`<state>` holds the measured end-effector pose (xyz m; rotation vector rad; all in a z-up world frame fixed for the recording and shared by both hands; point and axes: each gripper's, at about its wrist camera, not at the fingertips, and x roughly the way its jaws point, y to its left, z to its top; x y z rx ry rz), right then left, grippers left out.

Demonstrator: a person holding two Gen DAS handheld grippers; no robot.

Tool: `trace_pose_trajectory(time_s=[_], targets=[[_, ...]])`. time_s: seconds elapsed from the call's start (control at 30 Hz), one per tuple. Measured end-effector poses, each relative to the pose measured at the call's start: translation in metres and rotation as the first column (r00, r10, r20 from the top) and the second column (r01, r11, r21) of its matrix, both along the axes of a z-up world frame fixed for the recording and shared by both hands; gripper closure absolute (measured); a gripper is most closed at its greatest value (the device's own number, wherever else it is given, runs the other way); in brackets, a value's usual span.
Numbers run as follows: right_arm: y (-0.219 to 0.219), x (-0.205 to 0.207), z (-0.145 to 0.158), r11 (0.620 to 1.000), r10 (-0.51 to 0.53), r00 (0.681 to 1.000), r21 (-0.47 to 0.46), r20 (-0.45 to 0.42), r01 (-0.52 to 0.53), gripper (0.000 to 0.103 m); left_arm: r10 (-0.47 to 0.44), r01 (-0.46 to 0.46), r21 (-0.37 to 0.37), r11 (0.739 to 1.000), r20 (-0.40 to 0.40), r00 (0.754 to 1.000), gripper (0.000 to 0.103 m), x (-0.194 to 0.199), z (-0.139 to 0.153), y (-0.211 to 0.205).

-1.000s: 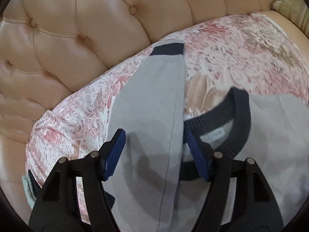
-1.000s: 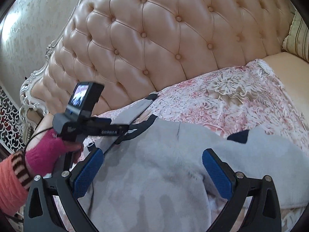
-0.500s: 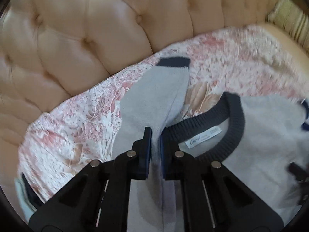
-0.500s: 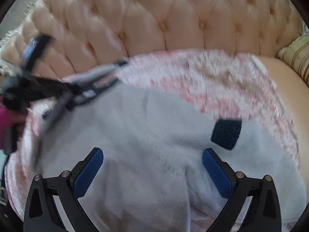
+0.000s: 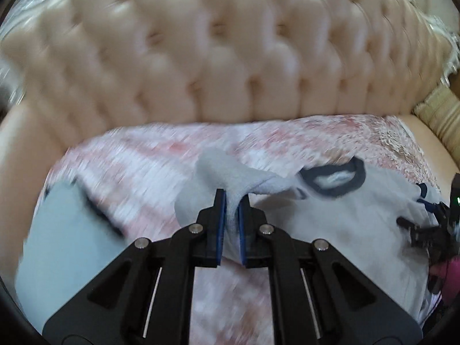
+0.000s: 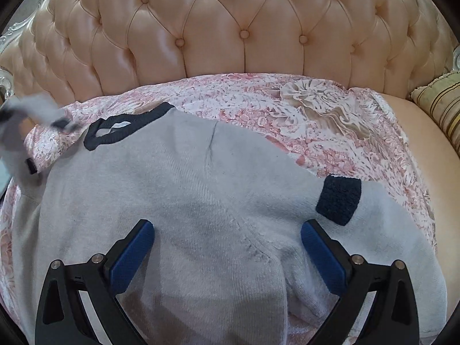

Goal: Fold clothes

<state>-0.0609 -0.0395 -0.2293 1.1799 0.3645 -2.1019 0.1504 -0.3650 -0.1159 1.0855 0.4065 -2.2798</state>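
We are early in the fold. The grey knitted sweater with dark navy collar and cuffs [image 6: 201,201] lies spread on the pink floral bedspread [image 6: 316,109], in front of the tufted cream leather headboard [image 6: 230,28]. Its body is flat and not yet folded.

Our left hand-held gripper [image 5: 230,218] has its blue pads pressed together on the grey fabric of one sleeve [image 5: 221,169], which rises in a bunched ridge above the bedspread. We judge this to be the first sleeve fold under way, the sleeve being carried toward the body near the navy collar [image 5: 333,178].

Our right hand-held gripper [image 6: 227,256] is spread wide, pinching nothing, just above the sweater's body; whether its pads touch the cloth we cannot tell. The other sleeve's navy cuff [image 6: 339,199] lies on the sweater to its right, so that sleeve seems folded in already.

What is left: laying the held sleeve across, then folding the body. No containers appear; a striped cushion [image 6: 442,106] sits at the bed's right edge.
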Motion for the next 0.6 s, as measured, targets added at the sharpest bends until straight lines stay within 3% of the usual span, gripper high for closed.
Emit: trace_pose_trajectory(time_s=[0.17, 0.3, 0.33, 0.37, 0.43, 0.53, 0.6], targets=[[0.001, -0.001, -0.001, 1.000, -0.001, 1.000, -0.016, 0.000, 0.001, 0.000, 0.131, -0.127, 0.109, 0.986, -0.027, 0.991, 0.093, 0.070, -0.033, 0.004], [0.005, -0.002, 0.000, 0.999, 0.000, 1.000, -0.043, 0.011, 0.001, 0.000, 0.181, -0.185, 0.177, 0.967, 0.041, 0.983, 0.087, 0.086, -0.071, 0.001], [0.006, -0.001, 0.000, 0.999, 0.000, 1.000, -0.044, 0.011, 0.001, 0.000, 0.192, -0.199, 0.187, 0.962, 0.056, 0.980, 0.072, 0.089, -0.076, -0.001], [0.006, -0.001, 0.000, 0.999, 0.000, 1.000, -0.045, 0.011, 0.001, 0.000, 0.211, -0.220, 0.192, 0.956, 0.068, 0.975, 0.050, 0.093, -0.078, -0.002], [0.006, 0.000, 0.001, 0.999, 0.000, 1.000, -0.047, 0.011, 0.001, 0.000, 0.243, -0.254, 0.202, 0.946, 0.077, 0.967, 0.031, 0.102, -0.079, -0.003], [0.006, 0.000, 0.001, 0.999, 0.000, 1.000, -0.047, 0.009, 0.001, 0.000, 0.255, -0.264, 0.187, 0.946, 0.071, 0.964, 0.018, 0.116, -0.069, 0.005], [0.006, 0.001, 0.000, 0.999, 0.000, 1.000, -0.041, 0.003, 0.000, 0.000, 0.292, -0.300, 0.111, 0.948, 0.082, 0.953, 0.013, 0.127, -0.056, 0.015]])
